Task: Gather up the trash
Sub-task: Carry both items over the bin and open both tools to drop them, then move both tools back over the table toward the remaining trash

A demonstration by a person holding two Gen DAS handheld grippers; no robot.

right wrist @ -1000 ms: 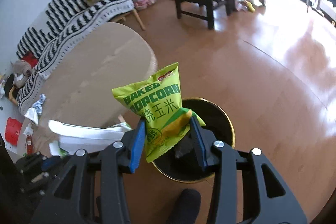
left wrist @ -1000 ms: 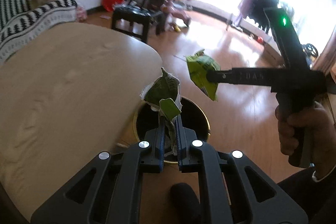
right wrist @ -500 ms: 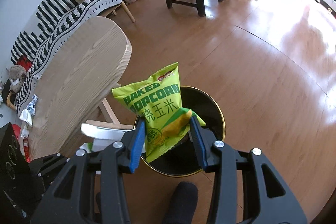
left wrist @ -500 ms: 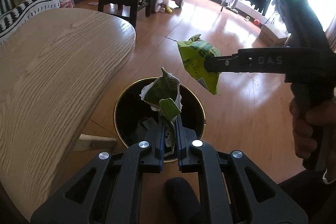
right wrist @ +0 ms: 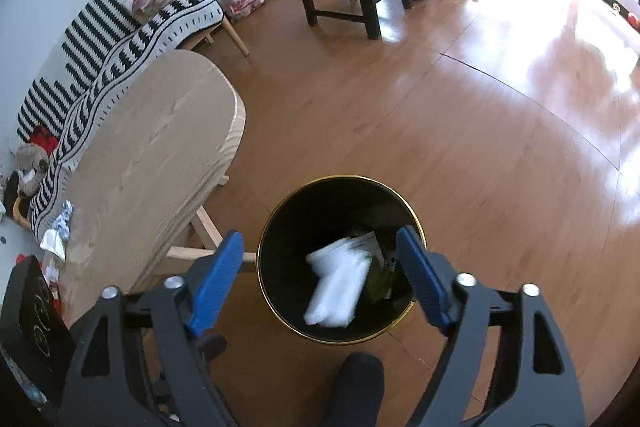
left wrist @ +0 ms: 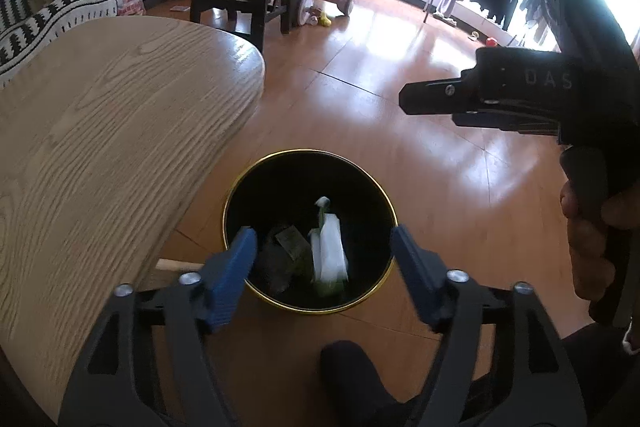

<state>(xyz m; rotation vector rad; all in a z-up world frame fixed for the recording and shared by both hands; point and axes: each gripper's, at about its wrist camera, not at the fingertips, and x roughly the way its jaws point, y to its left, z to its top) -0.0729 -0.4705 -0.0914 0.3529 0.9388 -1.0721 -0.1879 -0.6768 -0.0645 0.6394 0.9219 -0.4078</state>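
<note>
Left wrist: both grippers' fingers (left wrist: 236, 267) now apart, wrappers (left wrist: 330, 255) dropped in bin (left wrist: 308, 309).

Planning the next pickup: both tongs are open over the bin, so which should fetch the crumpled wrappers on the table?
Probably left: the left tongs hang on the table side of the bin; the wrappers lie beyond, leftward.

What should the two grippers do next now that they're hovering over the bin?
Probably swing back toward the table: both the left gripper and right gripper are open and empty above the bin, while crumpled wrappers lie at the table's far end.
</note>
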